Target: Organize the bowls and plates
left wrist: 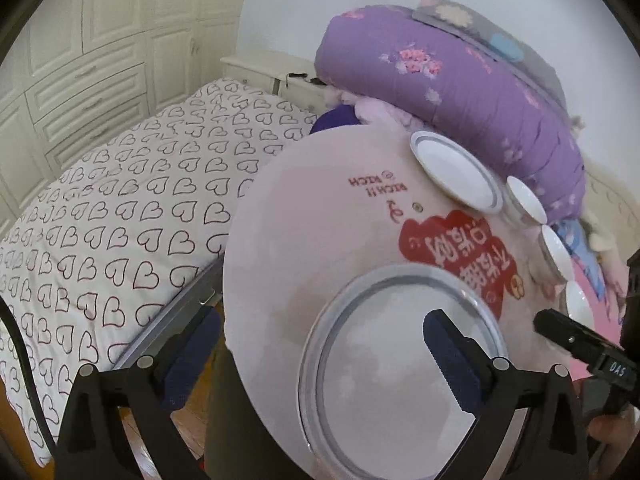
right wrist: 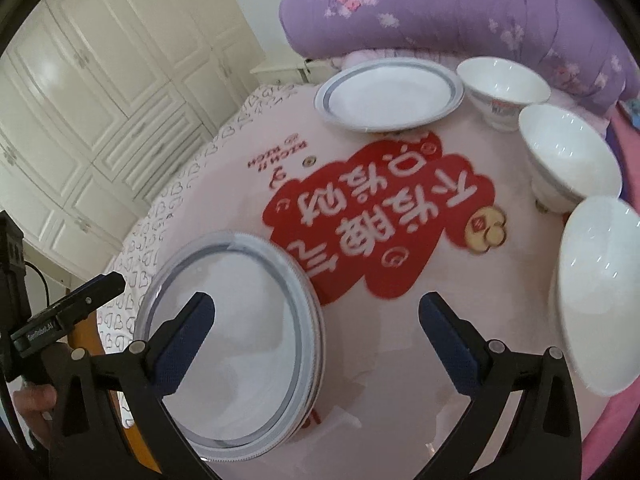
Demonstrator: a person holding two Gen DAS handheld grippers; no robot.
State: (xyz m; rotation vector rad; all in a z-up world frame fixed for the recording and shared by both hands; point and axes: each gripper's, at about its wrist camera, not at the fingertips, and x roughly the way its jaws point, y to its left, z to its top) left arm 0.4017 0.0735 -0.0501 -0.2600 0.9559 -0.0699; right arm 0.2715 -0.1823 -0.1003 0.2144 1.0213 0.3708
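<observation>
Both my claws stand wide apart and empty: the left claw (left wrist: 320,344) straddles the near edge of the plate stack (left wrist: 396,364), its right finger above the plate's face and its left finger off past the tabletop's edge, and the right claw (right wrist: 316,320) has one finger above that same stack (right wrist: 236,332) and the other above bare tabletop (right wrist: 380,380). The stack looks to be two or three blue-rimmed plates nested at the near edge of the round pink tabletop, so I judge this plate set down and let go.

One more blue-rimmed plate (right wrist: 390,94) lies alone on the far side, and three white bowls run down the right edge: the far bowl (right wrist: 502,88), the middle bowl (right wrist: 570,152) and the near bowl (right wrist: 596,296). To do this well I would lift clear without catching the stack's rim, then take the lone plate by its rim from both sides and keep it level (glazed ware slides in soft pads).

The tabletop is glossy, with a large red sticker (right wrist: 380,216) of lettering across its middle. Beside it stands a bed with a heart-print sheet (left wrist: 120,208), a rolled purple quilt (left wrist: 460,96) lies behind, and cream panelled wardrobes (right wrist: 100,80) line the wall.
</observation>
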